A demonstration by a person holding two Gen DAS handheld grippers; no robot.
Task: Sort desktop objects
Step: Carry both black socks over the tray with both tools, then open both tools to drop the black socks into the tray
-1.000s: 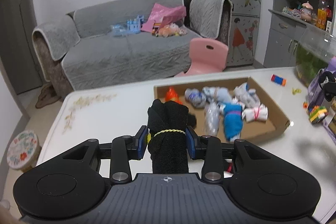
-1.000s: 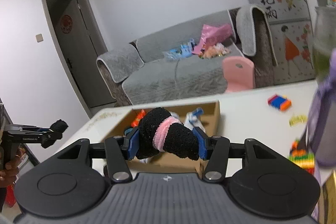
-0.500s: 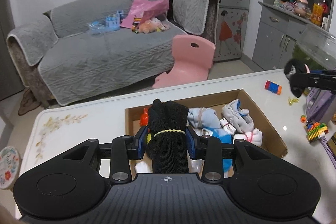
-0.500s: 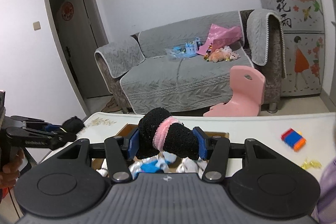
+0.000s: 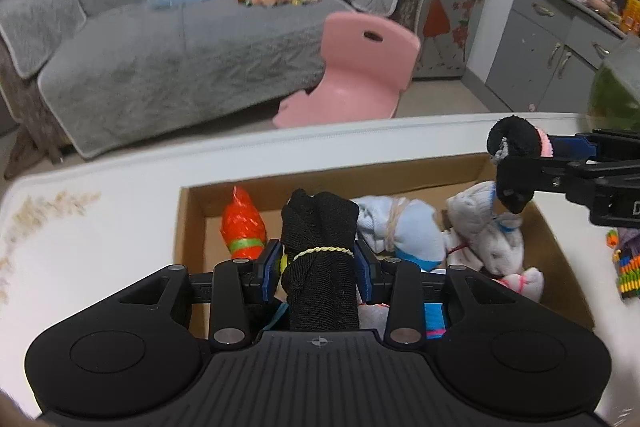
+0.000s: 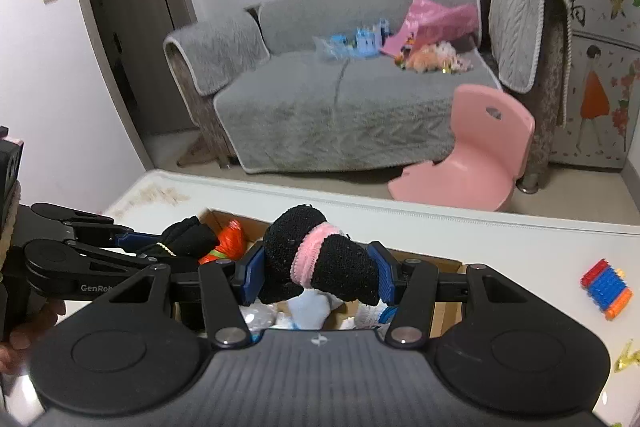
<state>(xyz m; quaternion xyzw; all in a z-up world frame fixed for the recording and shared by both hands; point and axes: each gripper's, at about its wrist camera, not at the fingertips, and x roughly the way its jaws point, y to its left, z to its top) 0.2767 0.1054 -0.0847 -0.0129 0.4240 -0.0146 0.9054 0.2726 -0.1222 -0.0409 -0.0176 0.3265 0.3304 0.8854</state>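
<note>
Both tongs hung above a cardboard box (image 5: 188, 227) on the white desk (image 5: 100, 227), each clamped on a rolled sock bundle. The left tongs (image 5: 318, 269) pinched a black bundle bound with a yellow band (image 5: 320, 227), its blue pads pressed to both sides. The right tongs (image 6: 318, 273) gripped a black bundle ringed with a pink band (image 6: 316, 255) the same way.

The left wrist view looked down into the box, where an orange bundle (image 5: 242, 223), a pale blue bundle (image 5: 400, 227) and white bundles (image 5: 488, 239) lay side by side; the right tongs reached in from the right edge above them. The right wrist view hid most of the box behind its own load, but showed the left tongs from the side, coloured blocks (image 6: 606, 285) on the desk, and a grey sofa (image 6: 340, 99) and a pink chair (image 6: 480, 155) beyond.
</note>
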